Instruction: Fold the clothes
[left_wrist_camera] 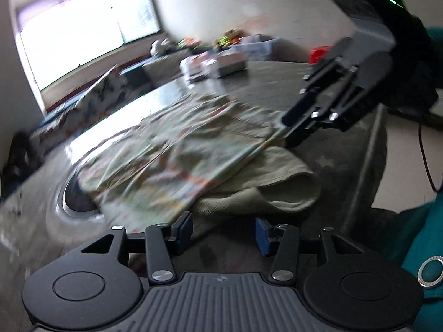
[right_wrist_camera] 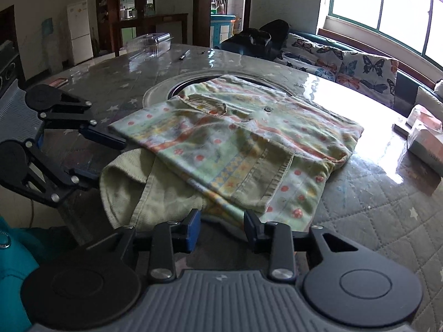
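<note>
Printed garment (right_wrist_camera: 238, 144) lying folded flat on quilted table (right_wrist_camera: 373, 221), partly over the round recess (right_wrist_camera: 157, 94), pale green sleeve (right_wrist_camera: 130, 188) trailing toward the near edge. Left gripper (left_wrist_camera: 224, 231) part open, nothing between pads; right gripper (right_wrist_camera: 221, 229) likewise, narrower, just short of the hem. Probably light, limp, prone to sagging; best pinched at hem corners or sleeve cuff, not mid-panel

Colours and patterns on the table.
Pale green shirt (right_wrist_camera: 235, 144) with red dots and yellow-orange bands; grey quilted tablecloth (right_wrist_camera: 373, 221) with white stars; white sofa cover (right_wrist_camera: 357, 69) printed with dark and orange butterflies; teal sleeve (left_wrist_camera: 415, 243).
</note>
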`<state>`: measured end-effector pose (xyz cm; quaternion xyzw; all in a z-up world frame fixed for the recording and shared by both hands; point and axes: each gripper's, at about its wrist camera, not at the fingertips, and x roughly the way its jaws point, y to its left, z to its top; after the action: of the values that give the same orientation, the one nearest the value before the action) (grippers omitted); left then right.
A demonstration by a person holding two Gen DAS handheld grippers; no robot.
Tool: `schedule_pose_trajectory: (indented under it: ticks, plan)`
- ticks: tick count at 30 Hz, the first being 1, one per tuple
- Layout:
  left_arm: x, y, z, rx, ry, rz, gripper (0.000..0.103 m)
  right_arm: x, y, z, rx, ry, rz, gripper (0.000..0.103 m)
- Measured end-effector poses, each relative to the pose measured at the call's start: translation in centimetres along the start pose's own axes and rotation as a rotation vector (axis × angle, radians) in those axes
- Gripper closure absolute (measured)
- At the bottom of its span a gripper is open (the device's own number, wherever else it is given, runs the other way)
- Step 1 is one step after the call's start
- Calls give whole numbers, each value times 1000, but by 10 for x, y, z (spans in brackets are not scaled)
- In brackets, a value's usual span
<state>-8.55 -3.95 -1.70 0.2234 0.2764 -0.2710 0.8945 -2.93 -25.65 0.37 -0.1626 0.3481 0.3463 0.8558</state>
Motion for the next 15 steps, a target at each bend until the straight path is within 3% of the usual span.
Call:
schedule_pose_trajectory:
  ticks: [4,15]
  plan:
    - [8,-8,3,46,-52,-6,52,-1,3,-3,-6,8,0,64]
    - [11,2,11,4,-135,-32,59,1,5,-5,-23,22,7,60]
